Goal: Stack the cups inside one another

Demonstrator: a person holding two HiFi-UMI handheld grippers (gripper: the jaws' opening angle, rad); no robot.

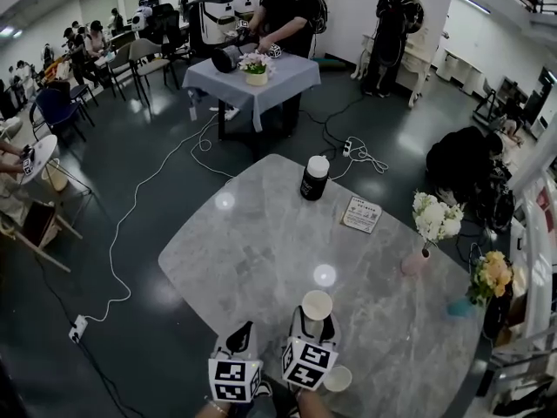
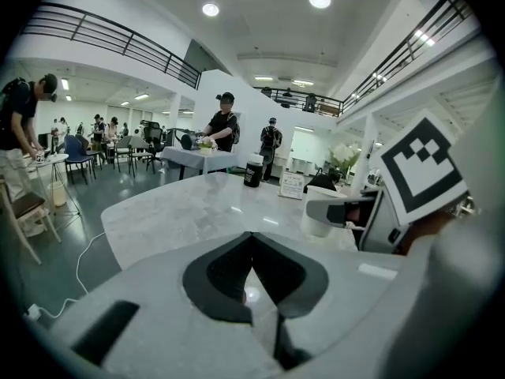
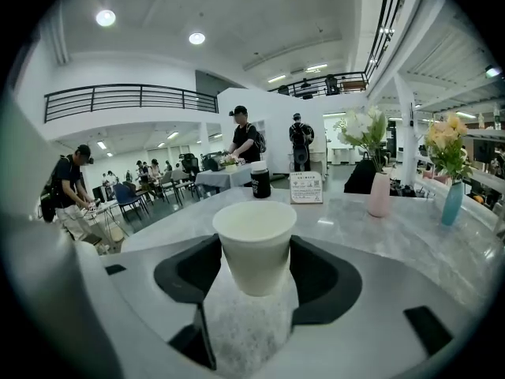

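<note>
White paper cup [image 3: 254,239] sits between the jaws of my right gripper [image 1: 315,325], which press on its lower wall from both sides. It is upright with its mouth up, and I can't tell whether its base touches the marble table [image 1: 252,251]. My left gripper [image 2: 252,247] is at 9 o'clock of the right one, jaws pressed together with nothing between them.

The second cup [image 1: 338,378] stands at 5 o'clock of the held one, just beside the right gripper's marker cube and near the table's near edge. I think that's the main risk. Getting there means pulling back toward myself, and the gripper body could nudge that light cup off the edge before the held cup is over it. A thin wall could also buckle if I squeeze harder, and a low grip may let the cup tip on the way.

Nothing stands between the two cups. The black bottle [image 1: 313,178] is at 12 o'clock and the printed card [image 1: 361,214] at 1 o'clock, both well apart. The pink vase [image 1: 415,261] at 2 o'clock and the teal vase [image 1: 459,306] at 3 o'clock stand nearer, in reach of a wide swing to the right.
</note>
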